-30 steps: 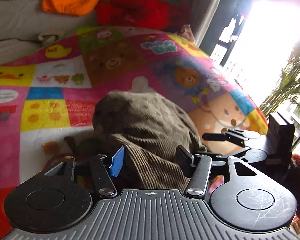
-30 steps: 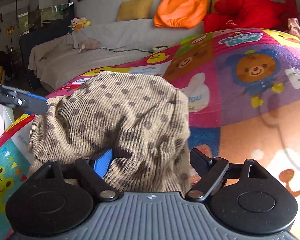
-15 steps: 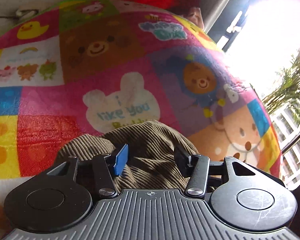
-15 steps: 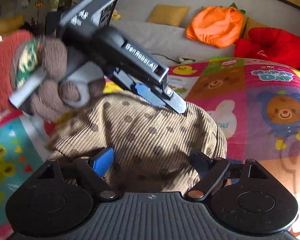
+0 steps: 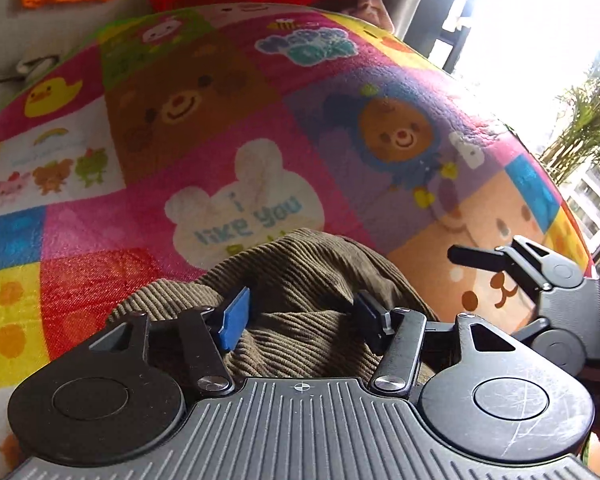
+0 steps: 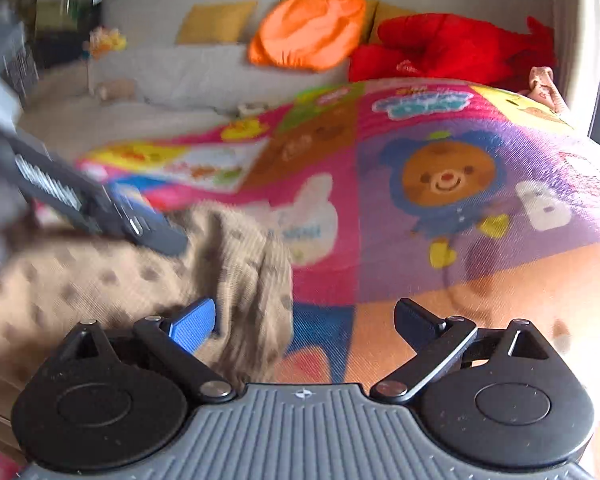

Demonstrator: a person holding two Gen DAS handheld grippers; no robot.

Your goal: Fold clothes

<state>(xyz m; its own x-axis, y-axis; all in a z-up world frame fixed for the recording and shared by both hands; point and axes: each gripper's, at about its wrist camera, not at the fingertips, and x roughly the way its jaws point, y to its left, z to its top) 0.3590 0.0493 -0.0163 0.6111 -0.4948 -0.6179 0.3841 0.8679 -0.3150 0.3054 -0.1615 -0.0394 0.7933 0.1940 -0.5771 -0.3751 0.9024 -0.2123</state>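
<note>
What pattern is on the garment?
Tan corduroy with darker brown dots, clearest in the right wrist view.

I see a brown ribbed corduroy garment (image 5: 300, 304) under my left view; through the right view it reads lighter tan, scattered with darker brown dots. The play mat (image 5: 204, 128) beneath is a patchwork of pink, red, yellow, blue, purple, orange and green squares, printed with brown bears, a yellow duck and a white bear bearing pale blue lettering. My left gripper (image 5: 300, 316) is black with one bright blue finger pad; the right gripper (image 6: 306, 320) matches, black with a blue pad. Behind, I make out an orange cushion (image 6: 308, 28), a red plush (image 6: 456, 46), a mustard-yellow pillow (image 6: 216, 22) and a pale grey sofa cover (image 6: 140, 96).
</note>
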